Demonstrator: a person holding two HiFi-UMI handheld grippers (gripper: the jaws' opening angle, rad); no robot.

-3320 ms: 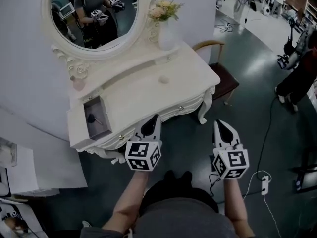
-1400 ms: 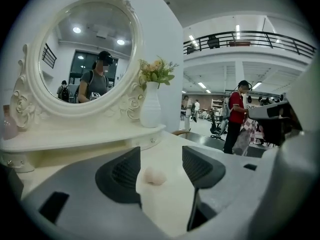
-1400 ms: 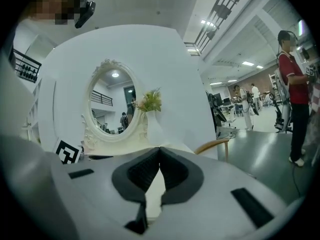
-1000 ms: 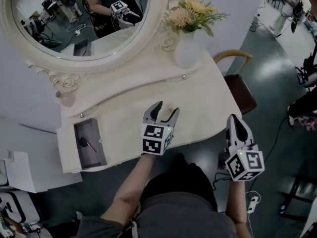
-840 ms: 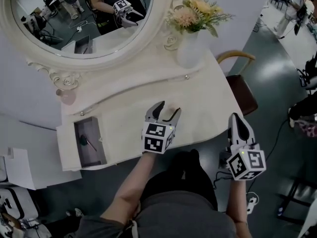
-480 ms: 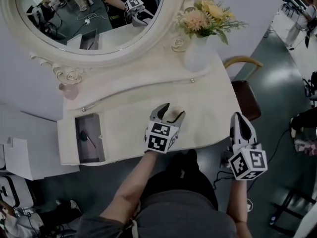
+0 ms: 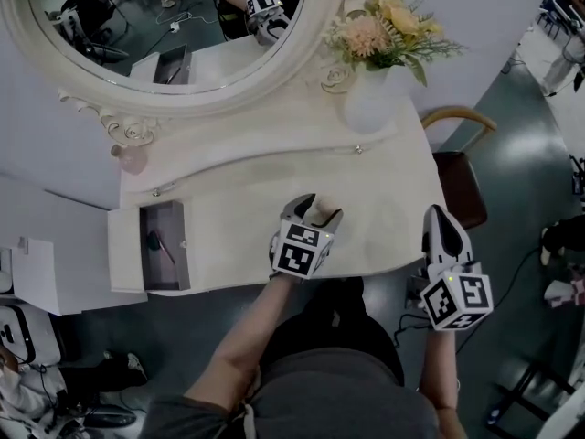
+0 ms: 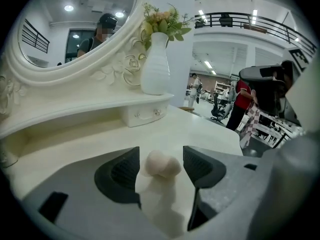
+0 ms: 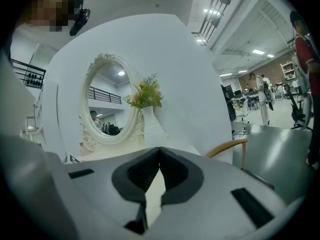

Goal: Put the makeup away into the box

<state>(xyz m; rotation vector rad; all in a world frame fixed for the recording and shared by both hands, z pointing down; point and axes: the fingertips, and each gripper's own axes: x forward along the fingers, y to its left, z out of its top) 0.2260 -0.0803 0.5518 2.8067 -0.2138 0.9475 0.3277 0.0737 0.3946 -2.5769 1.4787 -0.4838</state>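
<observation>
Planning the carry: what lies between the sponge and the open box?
Only bare tabletop between sponge and box, per the head view.

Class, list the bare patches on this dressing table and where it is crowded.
Bare: tabletop between the open box and the left gripper, and right of that gripper. Crowded: around the sponge between its jaws, and by the vase.

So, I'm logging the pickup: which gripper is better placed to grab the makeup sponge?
Left. The left gripper has its jaws open on either side of the makeup sponge on the dressing table. The right gripper is shut, empty and off to the side.
</observation>
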